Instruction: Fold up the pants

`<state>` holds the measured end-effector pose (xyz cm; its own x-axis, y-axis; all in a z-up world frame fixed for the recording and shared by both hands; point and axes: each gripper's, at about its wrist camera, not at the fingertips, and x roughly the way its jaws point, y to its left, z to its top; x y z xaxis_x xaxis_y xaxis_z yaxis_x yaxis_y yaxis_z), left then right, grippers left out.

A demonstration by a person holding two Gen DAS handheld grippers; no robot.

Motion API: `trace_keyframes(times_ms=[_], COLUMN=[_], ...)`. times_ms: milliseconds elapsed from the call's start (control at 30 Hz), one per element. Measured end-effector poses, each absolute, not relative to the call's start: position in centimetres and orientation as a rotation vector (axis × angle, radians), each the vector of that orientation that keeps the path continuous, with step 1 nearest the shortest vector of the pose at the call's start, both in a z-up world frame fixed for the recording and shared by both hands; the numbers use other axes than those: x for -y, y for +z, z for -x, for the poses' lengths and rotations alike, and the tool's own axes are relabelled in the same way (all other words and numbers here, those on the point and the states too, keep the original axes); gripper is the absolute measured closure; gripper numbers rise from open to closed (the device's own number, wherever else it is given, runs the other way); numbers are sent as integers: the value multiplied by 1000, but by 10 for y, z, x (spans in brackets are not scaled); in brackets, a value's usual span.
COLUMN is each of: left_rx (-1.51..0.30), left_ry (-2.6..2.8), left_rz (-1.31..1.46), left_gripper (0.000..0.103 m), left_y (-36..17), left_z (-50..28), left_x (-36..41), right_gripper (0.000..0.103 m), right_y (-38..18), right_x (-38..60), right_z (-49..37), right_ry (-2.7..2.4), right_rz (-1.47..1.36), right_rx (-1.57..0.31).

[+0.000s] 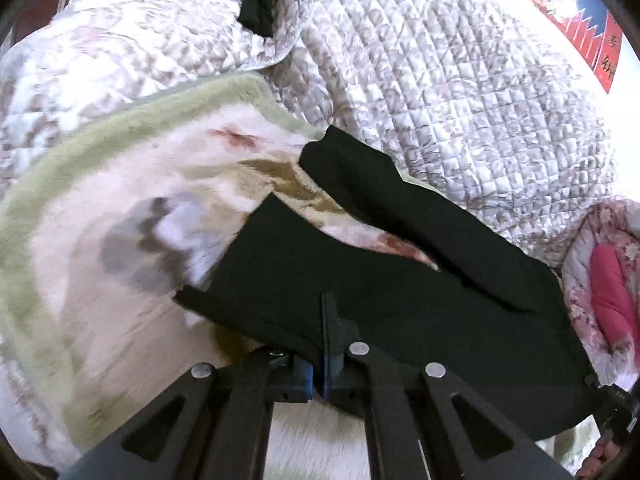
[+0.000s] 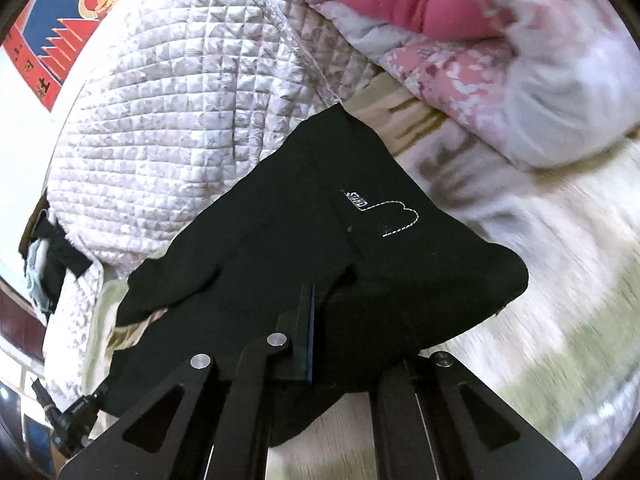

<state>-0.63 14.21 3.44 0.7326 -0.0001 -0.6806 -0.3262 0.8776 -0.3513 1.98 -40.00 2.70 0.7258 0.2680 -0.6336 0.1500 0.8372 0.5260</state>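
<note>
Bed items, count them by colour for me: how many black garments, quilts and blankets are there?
Black: 2, the pants and a dark garment at the far edge.
Grey-white: 1, the quilted cover.
Pink floral: 1, the quilt.
Cream with green border: 1, the fleece blanket.
Total: 5.

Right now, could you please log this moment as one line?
stage: lifting waist edge | left tongs: shut on black fabric pants | right tongs: shut on pants | surface: cream plush blanket
</note>
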Motion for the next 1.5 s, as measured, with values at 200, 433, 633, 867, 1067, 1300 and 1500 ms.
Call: trace_keyframes(times_ms=[200,433,633,867,1067,1300,1500], left_rx=[-756,-800,-781,-803,-739,-747,-683], left_ry=[194,197,223,275,362,472,475], left_rz=[459,451,514,627,451,366,313], left_gripper=[99,98,90,97,99,94,90], left_y=[29,15,14,-2,22,28,49], left_z=[57,63,71,59,78,85,75], left_x=[-149,-144,-158,-186,-166,-161,-153], right_gripper=[99,98,83,82,82,62,62], right_y=[11,-6,-10,-5,7,32,42], right_x=[404,408,419,416,419,434,392], right_z=[33,43,53,54,67,91,53], right_ry=[45,25,46,26,-94,-297,-93], right_rz=[-579,-624,-673,-650,-620,-506,-248], right_rx=[-834,-848,-841,-828,-813,-712,-724])
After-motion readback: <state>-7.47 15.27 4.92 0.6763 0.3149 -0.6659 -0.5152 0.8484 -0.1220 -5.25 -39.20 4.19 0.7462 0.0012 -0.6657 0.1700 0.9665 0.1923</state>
